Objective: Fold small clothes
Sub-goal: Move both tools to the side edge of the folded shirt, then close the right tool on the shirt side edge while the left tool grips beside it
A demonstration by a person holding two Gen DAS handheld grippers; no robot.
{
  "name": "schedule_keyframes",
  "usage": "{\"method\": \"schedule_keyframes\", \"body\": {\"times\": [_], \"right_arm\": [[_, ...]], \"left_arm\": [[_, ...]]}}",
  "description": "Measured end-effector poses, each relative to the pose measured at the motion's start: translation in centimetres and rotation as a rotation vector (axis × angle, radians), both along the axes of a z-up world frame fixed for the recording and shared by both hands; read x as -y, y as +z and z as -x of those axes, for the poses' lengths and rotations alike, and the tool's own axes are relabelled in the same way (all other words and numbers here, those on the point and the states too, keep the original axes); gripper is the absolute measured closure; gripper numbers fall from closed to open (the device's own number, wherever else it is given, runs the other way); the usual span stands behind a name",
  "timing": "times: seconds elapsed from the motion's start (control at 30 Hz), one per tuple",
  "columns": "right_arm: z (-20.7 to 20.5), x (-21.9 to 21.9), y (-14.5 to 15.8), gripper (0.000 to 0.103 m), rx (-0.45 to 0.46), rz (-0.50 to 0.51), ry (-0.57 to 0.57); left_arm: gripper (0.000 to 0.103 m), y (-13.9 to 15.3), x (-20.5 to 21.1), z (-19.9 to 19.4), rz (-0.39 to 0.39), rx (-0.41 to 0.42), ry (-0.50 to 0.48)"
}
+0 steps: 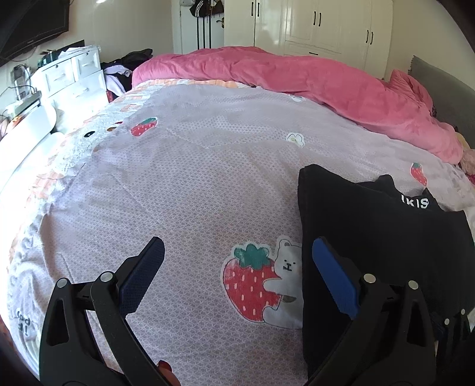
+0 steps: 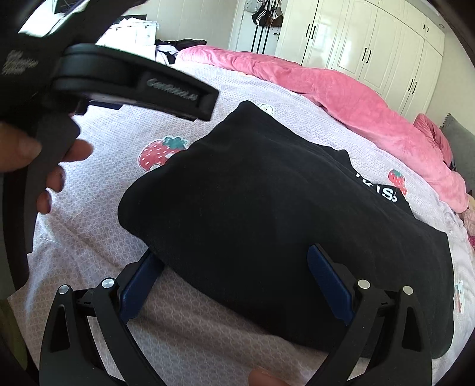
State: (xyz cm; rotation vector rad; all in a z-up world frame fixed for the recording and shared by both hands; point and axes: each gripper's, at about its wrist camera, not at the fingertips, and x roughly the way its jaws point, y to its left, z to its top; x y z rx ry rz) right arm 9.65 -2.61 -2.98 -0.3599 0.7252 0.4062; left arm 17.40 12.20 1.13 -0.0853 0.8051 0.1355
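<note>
A black garment (image 1: 371,231) with white lettering (image 1: 414,203) lies folded on the lilac strawberry-print bedsheet (image 1: 193,184). My left gripper (image 1: 237,242) is open just above the sheet, its right finger over the garment's left edge, nothing held. In the right wrist view the same garment (image 2: 252,184) fills the middle. My right gripper (image 2: 233,252) is open at its near edge: the left finger's tip is hidden under the fabric edge and the right finger lies over the cloth. A hand (image 2: 74,151) holding the left gripper's black body shows at upper left.
A crumpled pink duvet (image 1: 297,77) runs along the far side of the bed, by a grey headboard (image 1: 439,86). White wardrobes (image 1: 311,26) stand behind. A white drawer unit (image 1: 71,77) and a heap of clothes (image 1: 124,68) sit at the left.
</note>
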Motion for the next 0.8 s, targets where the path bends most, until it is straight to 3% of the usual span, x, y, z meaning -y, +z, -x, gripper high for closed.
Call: {"method": "schedule_keyframes", "body": {"times": [0.23, 0.3, 0.4, 0.47, 0.53, 0.8], "right_arm": [[-1.2, -0.7, 0.2, 0.007, 0.033, 0.024, -0.014], [-1.6, -0.3, 0.5, 0.015, 0.045, 0.005, -0.021], [-1.3, 0.6, 1.2, 0.047, 0.060, -0.058, -0.002], [-1.0, 1.0, 1.6, 0.083, 0.053, -0.111, 0.030], [-1.1, 1.9, 1.8, 0.093, 0.031, -0.186, 0.053], [-1.4, 4.4, 2.1, 0.096, -0.023, -0.363, 0.039]], "left_arm": [[0.010, -0.5, -0.5, -2.5, 0.051, -0.011, 0.009], [0.010, -0.7, -0.5, -3.2, 0.074, -0.020, 0.005], [0.010, -1.0, -0.4, -3.8, 0.099, -0.028, -0.004], [0.010, -1.1, -0.3, -4.1, 0.107, -0.030, -0.013], [0.010, -1.2, -0.2, -4.3, 0.123, -0.028, -0.025], [0.010, -1.4, 0.8, -4.4, 0.207, -0.031, -0.095]]}}
